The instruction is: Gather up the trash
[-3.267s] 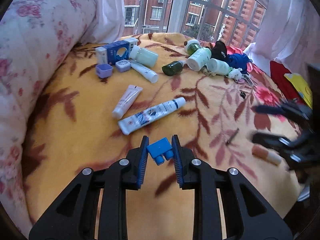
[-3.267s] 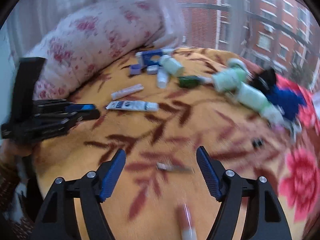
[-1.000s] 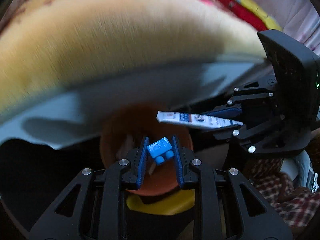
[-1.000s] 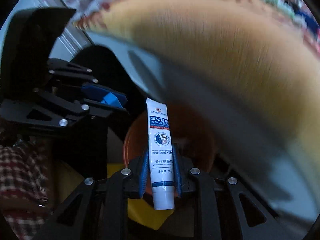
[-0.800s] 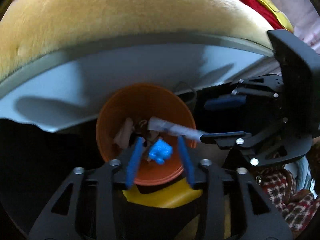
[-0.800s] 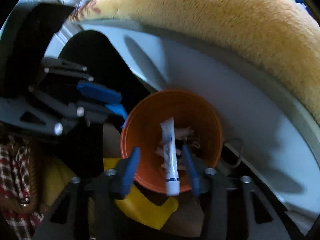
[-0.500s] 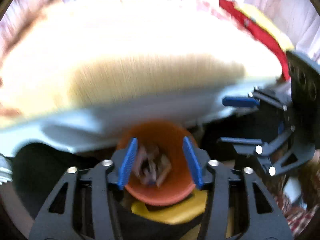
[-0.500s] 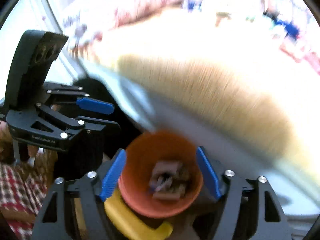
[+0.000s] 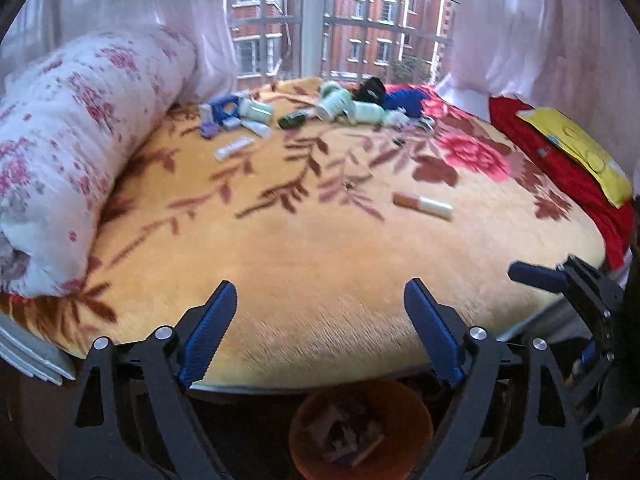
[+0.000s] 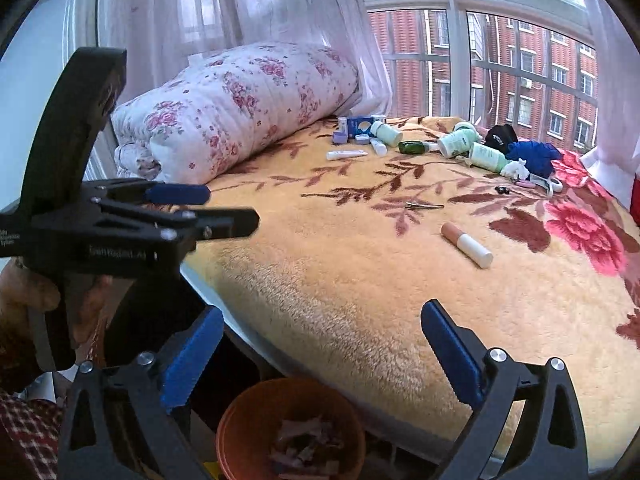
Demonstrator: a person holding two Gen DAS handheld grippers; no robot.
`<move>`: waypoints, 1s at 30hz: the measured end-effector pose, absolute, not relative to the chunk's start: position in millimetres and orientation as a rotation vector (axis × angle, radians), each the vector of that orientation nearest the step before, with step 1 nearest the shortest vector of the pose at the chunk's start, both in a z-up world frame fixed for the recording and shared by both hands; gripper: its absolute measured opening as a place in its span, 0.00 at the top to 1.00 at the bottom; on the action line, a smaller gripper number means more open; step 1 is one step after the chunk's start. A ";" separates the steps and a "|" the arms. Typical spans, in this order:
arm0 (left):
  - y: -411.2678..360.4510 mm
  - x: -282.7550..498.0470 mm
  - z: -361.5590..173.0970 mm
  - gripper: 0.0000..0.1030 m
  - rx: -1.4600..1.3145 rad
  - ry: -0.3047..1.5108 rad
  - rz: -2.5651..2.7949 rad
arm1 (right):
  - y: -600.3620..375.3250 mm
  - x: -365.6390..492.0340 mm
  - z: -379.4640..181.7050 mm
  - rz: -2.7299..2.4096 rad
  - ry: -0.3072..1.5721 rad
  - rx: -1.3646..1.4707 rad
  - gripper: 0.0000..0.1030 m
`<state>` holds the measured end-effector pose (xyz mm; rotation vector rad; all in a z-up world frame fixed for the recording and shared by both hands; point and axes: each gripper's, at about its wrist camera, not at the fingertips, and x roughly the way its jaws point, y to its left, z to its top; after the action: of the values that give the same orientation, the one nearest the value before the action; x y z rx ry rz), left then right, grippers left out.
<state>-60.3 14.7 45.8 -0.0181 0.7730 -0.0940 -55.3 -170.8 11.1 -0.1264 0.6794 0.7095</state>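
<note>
My left gripper (image 9: pixel 320 320) is open and empty above the bed's front edge. My right gripper (image 10: pixel 322 344) is open and empty too. An orange bin (image 9: pixel 416 412) with trash inside stands on the floor below the bed edge; it also shows in the right wrist view (image 10: pixel 248 412). A peach and white tube (image 9: pixel 422 203) lies on the yellow blanket (image 9: pixel 304 264), also in the right wrist view (image 10: pixel 466 245). A small white tube (image 9: pixel 234 148) lies farther back. A metal clip (image 10: pixel 424 206) lies mid-blanket. The left gripper shows at left in the right wrist view (image 10: pixel 216 208).
Bottles, a blue box and small items (image 9: pixel 320 110) are clustered at the far side by the window. A rolled floral quilt (image 9: pixel 68 128) lies along the left. A red cloth with a yellow item (image 9: pixel 576 148) is at the right. The other gripper (image 9: pixel 576 292) is at the right edge.
Both grippers opened over the orange bin; the blue piece and the white tube dropped in. Both grippers then rose and now face the bed, empty.
</note>
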 end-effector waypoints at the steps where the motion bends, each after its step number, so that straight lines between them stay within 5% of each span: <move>1: 14.6 -59.0 49.3 0.15 -0.015 0.764 -0.082 | -172.7 -53.0 10.8 0.707 0.680 -0.121 0.05; 30: 7.4 -18.3 46.7 0.11 0.056 0.702 -0.024 | -223.1 19.7 30.8 0.479 0.573 0.016 0.05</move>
<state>-18.3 7.4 46.7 0.0564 0.7020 -0.0236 19.7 -223.1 30.8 0.0159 0.5728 0.4793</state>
